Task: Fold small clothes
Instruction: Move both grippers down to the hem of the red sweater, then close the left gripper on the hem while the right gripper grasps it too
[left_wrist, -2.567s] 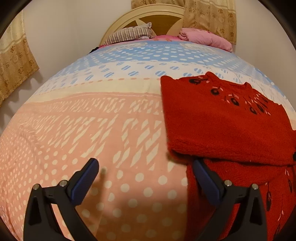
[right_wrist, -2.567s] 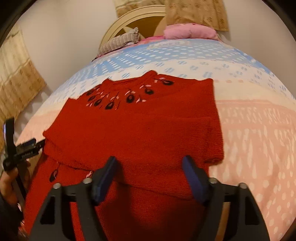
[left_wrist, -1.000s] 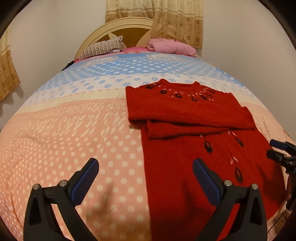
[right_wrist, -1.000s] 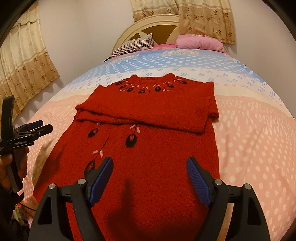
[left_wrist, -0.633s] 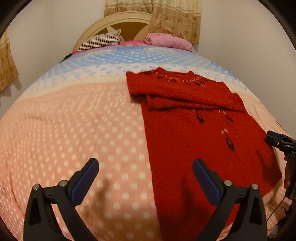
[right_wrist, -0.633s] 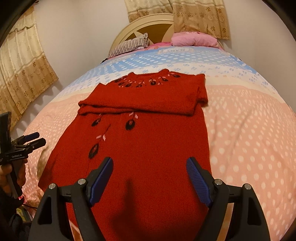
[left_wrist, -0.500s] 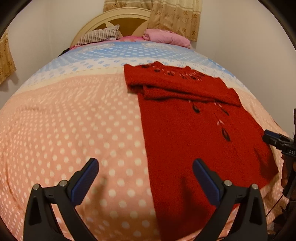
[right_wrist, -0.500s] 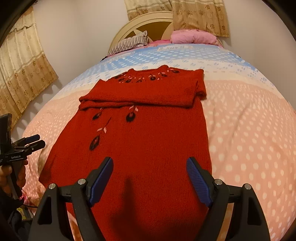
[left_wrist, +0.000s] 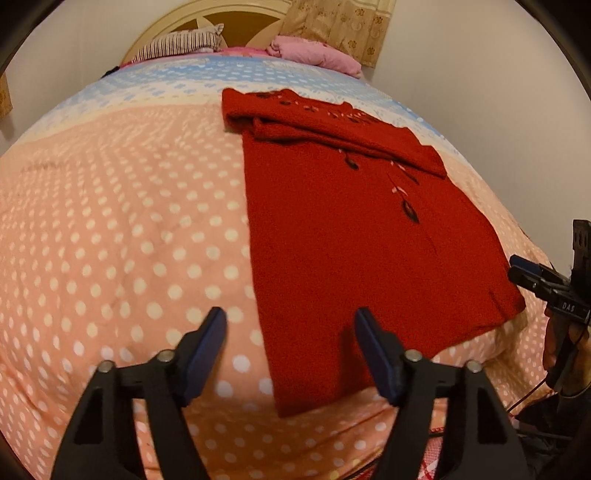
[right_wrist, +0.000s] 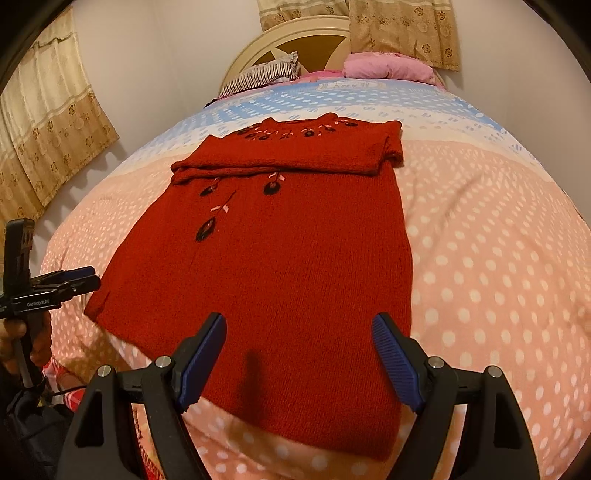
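Note:
A red knit sweater (left_wrist: 351, 229) (right_wrist: 295, 251) with dark flower embroidery lies flat on the bed, its sleeves folded across the chest at the far end. My left gripper (left_wrist: 290, 325) hovers over the sweater's near left hem corner. Its jaws are closing, the hem edge lies below the gap, and the pads do not press on it. My right gripper (right_wrist: 299, 325) stands open just above the near hem toward the right side, holding nothing. Each gripper also shows in the other's view, the right gripper (left_wrist: 532, 277) and the left gripper (right_wrist: 66, 280), held by a hand.
The bedspread (left_wrist: 129, 221) is pink with white dots and turns blue toward the headboard (right_wrist: 306, 37). A striped pillow (right_wrist: 266, 74) and a pink pillow (right_wrist: 388, 68) lie at the far end. Curtains (right_wrist: 48, 122) hang on the left wall. The bed's near edge runs just below the hem.
Both grippers have drawn back from the folded sleeves to the sweater's near hem and sunk a little. The left gripper's fingers now stand closer together; the right gripper's gap is unchanged.

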